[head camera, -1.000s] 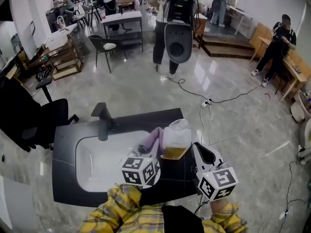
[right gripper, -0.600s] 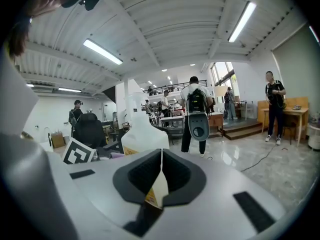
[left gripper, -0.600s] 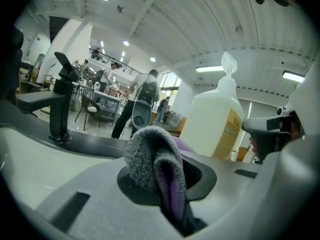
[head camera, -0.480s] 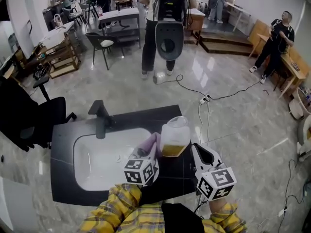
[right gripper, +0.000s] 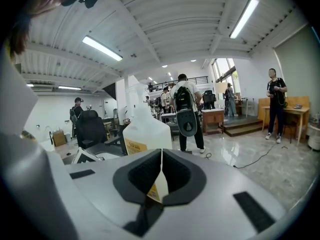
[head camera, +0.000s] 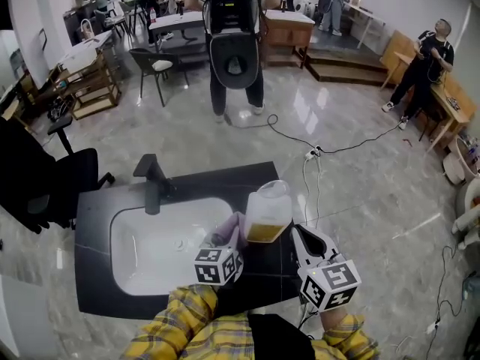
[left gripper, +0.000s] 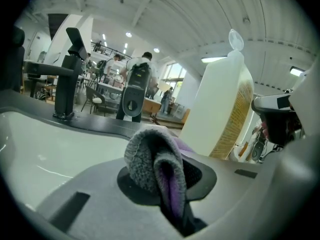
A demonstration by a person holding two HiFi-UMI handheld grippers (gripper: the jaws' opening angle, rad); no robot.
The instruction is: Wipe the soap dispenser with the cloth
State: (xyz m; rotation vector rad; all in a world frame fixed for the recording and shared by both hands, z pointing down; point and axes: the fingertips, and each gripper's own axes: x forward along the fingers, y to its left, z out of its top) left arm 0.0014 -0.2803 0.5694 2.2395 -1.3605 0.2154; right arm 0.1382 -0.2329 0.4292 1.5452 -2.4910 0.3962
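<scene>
Two grippers on one wipe job, just right of the sink.
The sink (head camera: 126, 235) is the landmark. The soap dispenser (head camera: 268, 213) stands upright off its right rim: part-full, so probably bottom-heavy, with slick, thin plastic. Brace it low, wipe lightly. On the sink side, the left gripper (left gripper: 165, 180) is clamped on the cloth (left gripper: 152, 156), which is soft, limp and bunched just beside the dispenser; contact unclear. Farther from the sink, the right gripper (right gripper: 161, 176) is clenched on nothing.

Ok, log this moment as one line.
left gripper: shut on cloth | cloth: beside soap dispenser | right gripper: shut, empty
</scene>
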